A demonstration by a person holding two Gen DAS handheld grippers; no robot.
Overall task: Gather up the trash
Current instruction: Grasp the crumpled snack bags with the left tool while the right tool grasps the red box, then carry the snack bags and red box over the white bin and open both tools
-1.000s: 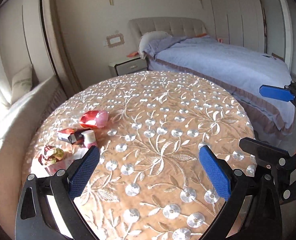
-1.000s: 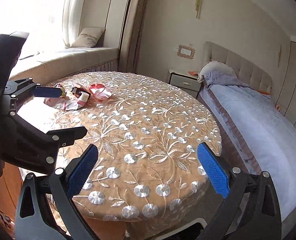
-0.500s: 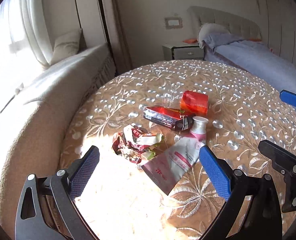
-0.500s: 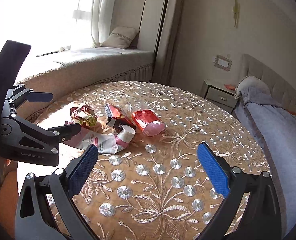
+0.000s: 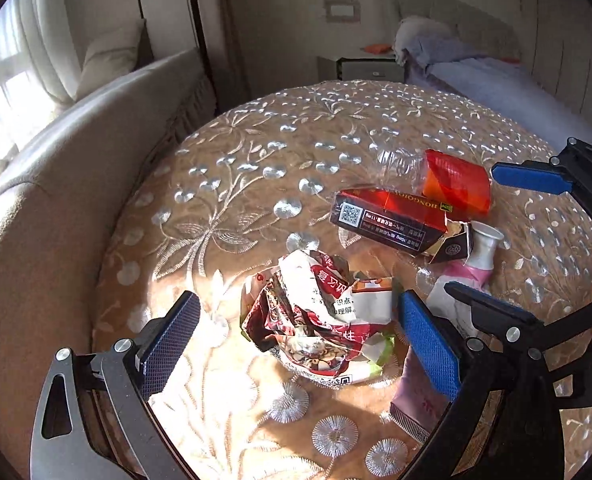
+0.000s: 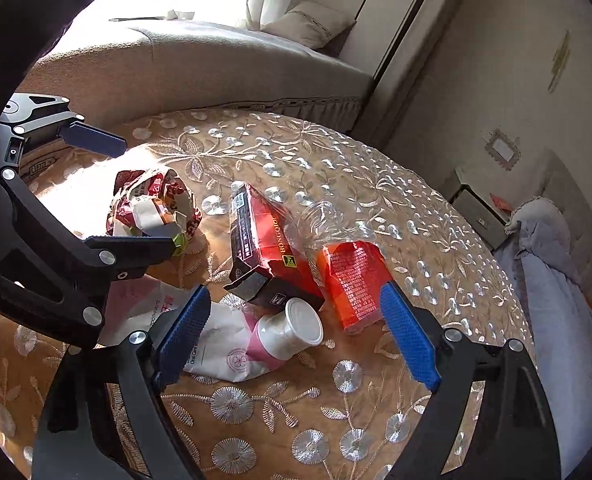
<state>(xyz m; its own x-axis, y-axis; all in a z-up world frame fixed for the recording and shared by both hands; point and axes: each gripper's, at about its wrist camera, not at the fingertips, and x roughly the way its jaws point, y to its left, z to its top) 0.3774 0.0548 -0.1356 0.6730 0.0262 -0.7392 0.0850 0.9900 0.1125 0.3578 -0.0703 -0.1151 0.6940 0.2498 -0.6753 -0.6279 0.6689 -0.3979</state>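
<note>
The left gripper (image 5: 296, 344) is spread wide, its fingers either side of the crumpled wrapper (image 5: 320, 320), apparently lined up to pinch it. The right gripper (image 6: 296, 332), equally agape and empty, frames the toothpaste tube (image 6: 251, 340) lying beside the cigarette box (image 6: 263, 248) and the red packet (image 6: 352, 280) on the embroidered table (image 6: 336, 168). Half a second ago both hung farther back; the trash has not moved.

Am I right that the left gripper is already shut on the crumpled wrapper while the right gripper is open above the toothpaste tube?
Not quite: the left wrist view shows the left gripper open around the crumpled wrapper. The right gripper is indeed open above the toothpaste tube.
</note>
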